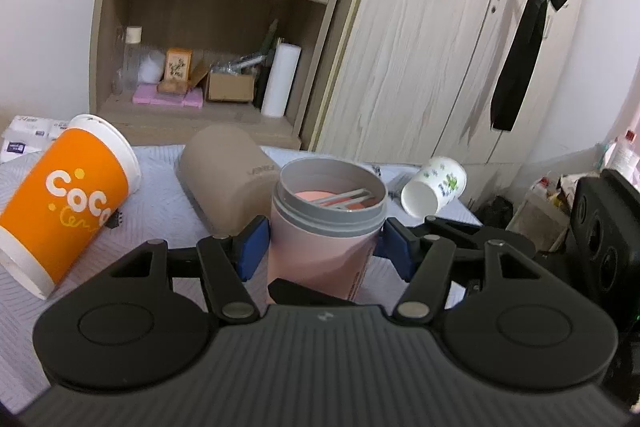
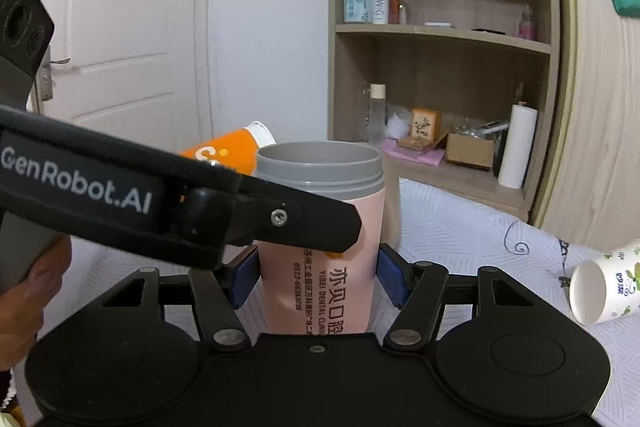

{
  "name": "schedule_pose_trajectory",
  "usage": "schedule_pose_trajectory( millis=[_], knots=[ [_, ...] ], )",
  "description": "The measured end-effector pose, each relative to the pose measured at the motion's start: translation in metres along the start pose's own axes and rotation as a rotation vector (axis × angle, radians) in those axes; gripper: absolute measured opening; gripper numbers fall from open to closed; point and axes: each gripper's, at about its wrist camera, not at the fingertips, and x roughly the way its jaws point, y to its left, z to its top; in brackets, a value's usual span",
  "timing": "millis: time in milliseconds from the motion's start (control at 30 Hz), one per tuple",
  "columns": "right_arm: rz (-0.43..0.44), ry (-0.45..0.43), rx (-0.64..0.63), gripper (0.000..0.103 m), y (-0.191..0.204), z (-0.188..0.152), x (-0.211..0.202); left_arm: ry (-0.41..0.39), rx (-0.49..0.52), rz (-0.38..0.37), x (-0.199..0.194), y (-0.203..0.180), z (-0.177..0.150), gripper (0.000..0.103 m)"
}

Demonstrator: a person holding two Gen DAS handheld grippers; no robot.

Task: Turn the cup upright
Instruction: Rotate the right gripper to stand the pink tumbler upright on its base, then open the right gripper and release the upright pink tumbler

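A pink cup with a grey threaded rim (image 1: pixel 320 239) stands upright, mouth up, on the quilted table. It also shows in the right wrist view (image 2: pixel 320 227). My left gripper (image 1: pixel 324 247) has its blue pads against both sides of the cup. My right gripper (image 2: pixel 316 271) also has its blue pads on the cup's two sides. One finger of the left gripper (image 2: pixel 304 223) crosses in front of the cup in the right wrist view.
An orange paper cup (image 1: pixel 68 203) leans tilted at the left. A tan mug (image 1: pixel 228 179) lies on its side behind the pink cup. A small white floral paper cup (image 1: pixel 434 191) lies on its side at the right, and shows in the right wrist view (image 2: pixel 604 287). Shelves and a wardrobe stand behind.
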Motion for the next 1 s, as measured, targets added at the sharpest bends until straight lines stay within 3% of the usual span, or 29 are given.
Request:
schedule_pose_trajectory(
  millis=[267,367,667,900,1000],
  knots=[
    [0.006,0.001,0.000,0.068,0.000,-0.001,-0.004,0.006,0.016,0.004,-0.002,-0.007,-0.002,0.065],
    [-0.007,0.007,0.009,0.073,0.000,-0.002,-0.007,0.022,-0.020,-0.018,-0.001,-0.004,-0.001,0.076],
    [-0.003,0.006,0.033,0.077,-0.001,-0.008,-0.019,0.021,-0.069,-0.019,-0.010,0.000,-0.007,0.077],
    [-0.049,0.010,0.042,0.079,0.001,-0.015,-0.033,0.062,-0.046,0.004,-0.020,-0.006,-0.010,0.077],
    [-0.100,0.028,0.070,0.079,0.001,-0.020,-0.052,0.069,-0.020,0.049,-0.032,-0.014,-0.010,0.077]
  ],
)
